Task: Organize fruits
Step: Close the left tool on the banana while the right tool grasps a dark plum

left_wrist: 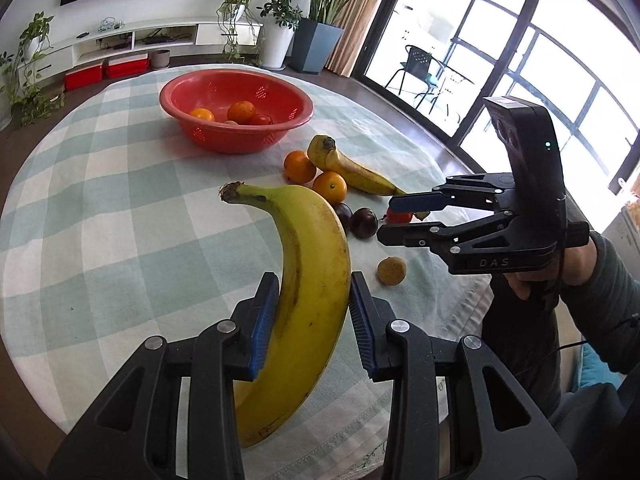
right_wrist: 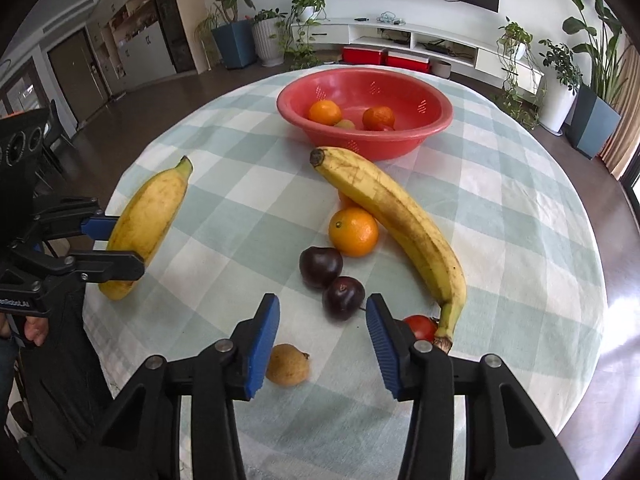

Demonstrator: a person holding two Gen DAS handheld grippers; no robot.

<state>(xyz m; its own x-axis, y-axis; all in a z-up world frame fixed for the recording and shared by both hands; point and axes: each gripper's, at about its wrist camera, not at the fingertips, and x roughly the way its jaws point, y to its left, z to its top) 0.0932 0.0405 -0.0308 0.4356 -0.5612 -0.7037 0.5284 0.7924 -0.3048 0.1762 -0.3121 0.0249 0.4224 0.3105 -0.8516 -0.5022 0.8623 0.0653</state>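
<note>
My left gripper (left_wrist: 314,308) jaws hold a banana (left_wrist: 312,280) above the desk (left_wrist: 120,240), my right gripper (right_wrist: 322,334) jaws gape wide.

Two long yellow bananas (right_wrist: 394,216) (right_wrist: 146,226), two dark purple plums (right_wrist: 321,266) (right_wrist: 343,297), one small red tomato (right_wrist: 420,326), one small brownish-yellow round fruit (right_wrist: 287,364) — and one red plastic colander bowl (right_wrist: 436,120); outside it two round oranges (left_wrist: 299,167) (left_wrist: 330,187), inside it two more (right_wrist: 325,113) (right_wrist: 378,118)

bowl (right_wrist: 434,98) — red | bananas (left_wrist: 316,264) — yellow, brown-flecked | tablecloth (right_wrist: 500,216) — pale green-white check | fingers (right_wrist: 262,340) — blue pads
</note>
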